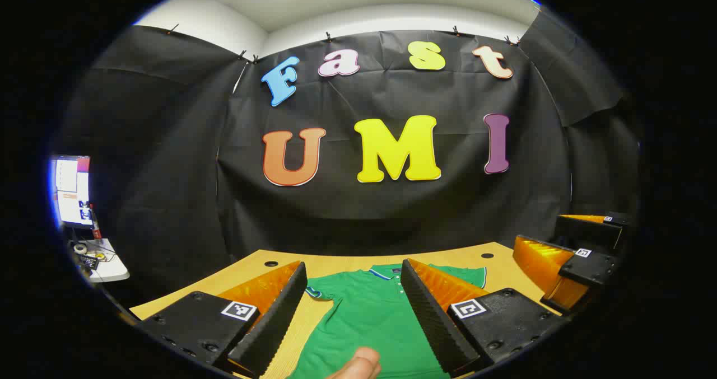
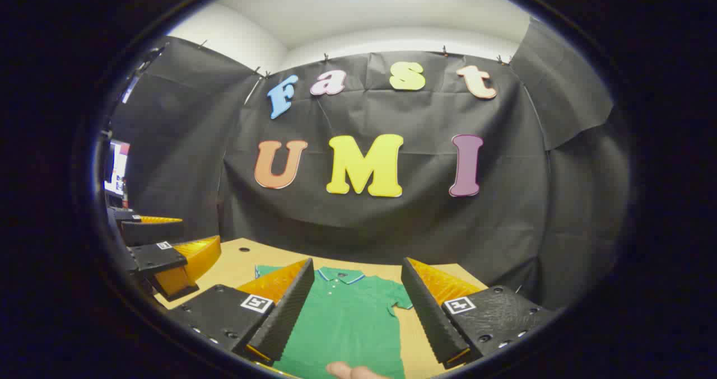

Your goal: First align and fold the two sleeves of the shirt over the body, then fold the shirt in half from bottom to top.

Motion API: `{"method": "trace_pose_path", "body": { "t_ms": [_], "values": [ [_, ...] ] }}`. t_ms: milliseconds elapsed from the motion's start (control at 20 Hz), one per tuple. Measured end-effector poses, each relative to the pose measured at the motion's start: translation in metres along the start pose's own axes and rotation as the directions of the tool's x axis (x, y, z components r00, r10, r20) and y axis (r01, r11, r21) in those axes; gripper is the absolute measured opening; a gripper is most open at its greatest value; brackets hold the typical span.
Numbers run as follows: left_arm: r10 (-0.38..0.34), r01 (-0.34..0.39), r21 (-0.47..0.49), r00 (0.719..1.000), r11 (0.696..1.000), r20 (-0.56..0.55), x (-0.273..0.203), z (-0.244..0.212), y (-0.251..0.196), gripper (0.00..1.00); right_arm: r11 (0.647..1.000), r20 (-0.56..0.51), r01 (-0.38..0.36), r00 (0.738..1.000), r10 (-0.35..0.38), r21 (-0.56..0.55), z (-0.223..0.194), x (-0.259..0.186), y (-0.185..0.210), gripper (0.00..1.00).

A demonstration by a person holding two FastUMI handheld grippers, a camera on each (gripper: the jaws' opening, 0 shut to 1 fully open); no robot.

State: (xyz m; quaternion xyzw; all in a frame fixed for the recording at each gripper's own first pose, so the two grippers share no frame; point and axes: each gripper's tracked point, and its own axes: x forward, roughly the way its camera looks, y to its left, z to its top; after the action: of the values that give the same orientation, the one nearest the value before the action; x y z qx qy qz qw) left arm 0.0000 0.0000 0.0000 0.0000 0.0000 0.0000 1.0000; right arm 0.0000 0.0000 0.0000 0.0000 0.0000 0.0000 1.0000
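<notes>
A green polo shirt (image 1: 372, 317) with a striped collar lies flat on the wooden table (image 1: 336, 264), collar toward the far wall. In the left gripper view my left gripper (image 1: 353, 312) hangs above it, open, nothing between its fingers. The shirt's left sleeve (image 1: 319, 290) spreads out beside the left finger. The other gripper (image 1: 582, 264) shows at the right edge. In the right gripper view my right gripper (image 2: 352, 314) is open over the same shirt (image 2: 347, 317), whose right sleeve (image 2: 400, 298) lies outward. The left gripper (image 2: 162, 256) appears at the left. A fingertip (image 1: 358, 365) pokes in at the bottom.
The black cloth wall closes the back of the table. A lit screen (image 1: 71, 191) and a small cluttered white table (image 1: 101, 258) stand to the far left. Two round holes (image 1: 271, 263) mark the tabletop near its far edge.
</notes>
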Motion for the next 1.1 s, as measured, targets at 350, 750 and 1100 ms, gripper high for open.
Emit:
{"method": "trace_pose_path", "body": {
  "t_ms": [350,750,1100],
  "values": [
    [0.05,-0.051,-0.022,0.998,0.998,-0.05,0.011,-0.013,0.014,1.0,1.0,-0.012,0.006,1.0,-0.006,-0.015,-0.011,0.001,-0.01,0.95],
    [0.073,-0.076,-0.033,0.993,0.997,-0.09,0.017,-0.024,0.018,1.0,1.0,-0.032,0.019,0.999,-0.019,-0.003,-0.021,0.006,-0.023,0.95],
    [0.076,-0.076,-0.003,0.995,0.997,-0.067,0.018,-0.02,0.017,1.0,0.995,-0.11,0.104,0.989,-0.104,-0.008,-0.044,0.073,-0.066,0.95]
  ]
}}
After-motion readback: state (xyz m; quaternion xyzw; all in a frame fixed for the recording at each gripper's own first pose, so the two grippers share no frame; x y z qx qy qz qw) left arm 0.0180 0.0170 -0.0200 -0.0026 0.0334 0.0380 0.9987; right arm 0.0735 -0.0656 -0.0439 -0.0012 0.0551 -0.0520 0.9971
